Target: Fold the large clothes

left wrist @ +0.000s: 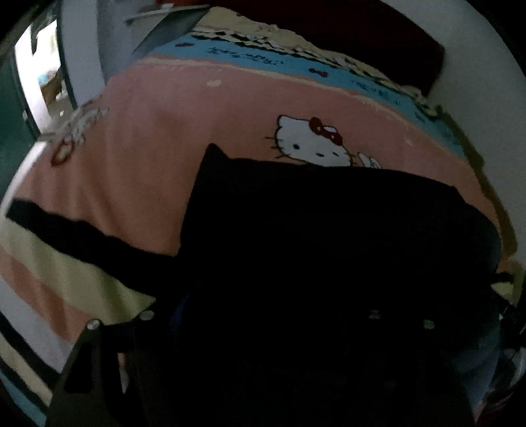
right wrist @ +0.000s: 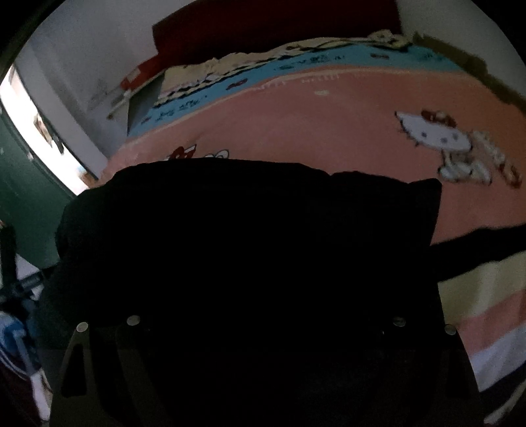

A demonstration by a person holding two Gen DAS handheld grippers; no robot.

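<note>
A large black garment (left wrist: 328,223) lies on a pink cartoon-cat bedsheet (left wrist: 148,138). One black sleeve (left wrist: 82,233) stretches out to the left in the left wrist view. The garment also fills the middle of the right wrist view (right wrist: 246,230), with a sleeve (right wrist: 486,243) running off to the right. My left gripper (left wrist: 259,328) and right gripper (right wrist: 263,328) are right over the near edge of the garment. Their fingers are lost in the dark cloth, so I cannot tell how the jaws stand.
The bed has a blue band (left wrist: 269,62) and a cream frilled edge toward the far side, next to a dark red headboard (right wrist: 263,23). A bright doorway (right wrist: 36,131) and a green door (left wrist: 13,108) stand at the left. White walls surround the bed.
</note>
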